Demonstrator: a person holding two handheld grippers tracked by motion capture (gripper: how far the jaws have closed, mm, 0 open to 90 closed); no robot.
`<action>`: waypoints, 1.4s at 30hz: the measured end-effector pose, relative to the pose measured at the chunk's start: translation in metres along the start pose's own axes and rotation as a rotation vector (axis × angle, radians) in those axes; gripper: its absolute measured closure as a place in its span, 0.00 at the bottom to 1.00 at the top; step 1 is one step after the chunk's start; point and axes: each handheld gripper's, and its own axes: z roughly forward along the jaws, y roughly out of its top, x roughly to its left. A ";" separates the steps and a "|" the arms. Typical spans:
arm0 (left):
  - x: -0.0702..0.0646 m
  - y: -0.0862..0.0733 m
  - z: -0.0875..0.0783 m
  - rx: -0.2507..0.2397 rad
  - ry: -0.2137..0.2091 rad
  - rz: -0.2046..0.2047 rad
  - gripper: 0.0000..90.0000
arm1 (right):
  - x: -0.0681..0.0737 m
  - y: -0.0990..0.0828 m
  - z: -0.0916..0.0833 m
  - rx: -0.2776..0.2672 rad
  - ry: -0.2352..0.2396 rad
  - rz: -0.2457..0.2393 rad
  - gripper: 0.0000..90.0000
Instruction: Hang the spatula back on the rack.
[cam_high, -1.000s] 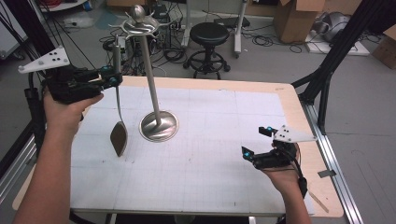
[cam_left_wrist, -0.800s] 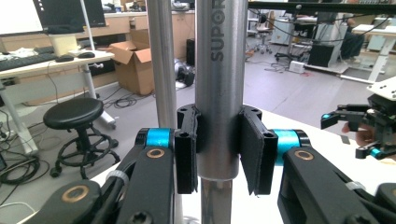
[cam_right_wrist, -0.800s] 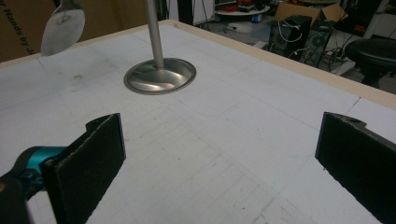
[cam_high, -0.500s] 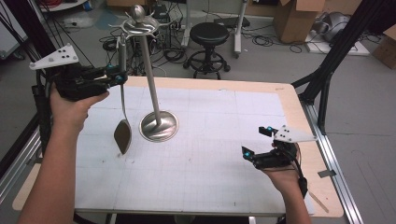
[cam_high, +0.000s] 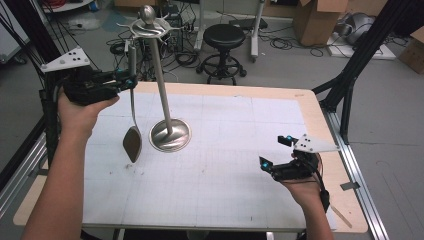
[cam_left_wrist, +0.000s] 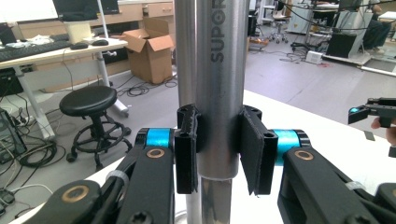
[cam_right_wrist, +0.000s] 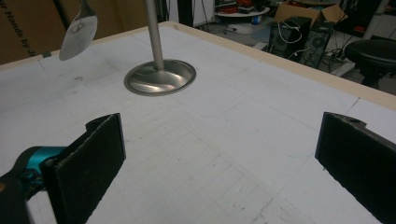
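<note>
Gripping the utensil (cam_high: 133, 117) by its steel handle, my left gripper (cam_high: 127, 80) had its jaws clamped from both sides on the shaft, and in the left gripper view the black pads (cam_left_wrist: 186, 149) pressed flat against the brushed metal tube, which carried the letters SUPOR. From above I saw the utensil hanging straight down from the gripper, its dark spoon-shaped head off the white table (cam_high: 240, 165) and just left of the stand's round base. The stand (cam_high: 161, 90) rose upright just beside the held handle, its hook ring at the top, and I could not tell whether the handle's upper end touched that ring. My right gripper (cam_high: 274, 155) sat low over the table near its right edge, well apart from the stand, with its jaws spread wide and nothing between them; in the right gripper view its pads (cam_right_wrist: 93, 163) framed bare table, with the stand's base and the spoon head farther off.
</note>
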 end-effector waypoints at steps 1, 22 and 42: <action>0.001 -0.001 0.001 -0.001 0.001 -0.004 0.77 | 0.000 0.000 0.000 0.001 -0.001 -0.001 0.00; 0.008 -0.006 0.008 -0.007 -0.038 -0.048 0.76 | 0.000 0.001 -0.003 -0.011 -0.003 -0.005 0.00; 0.010 -0.005 -0.011 -0.028 -0.035 -0.082 0.59 | 0.002 0.002 -0.001 -0.008 0.003 -0.006 0.00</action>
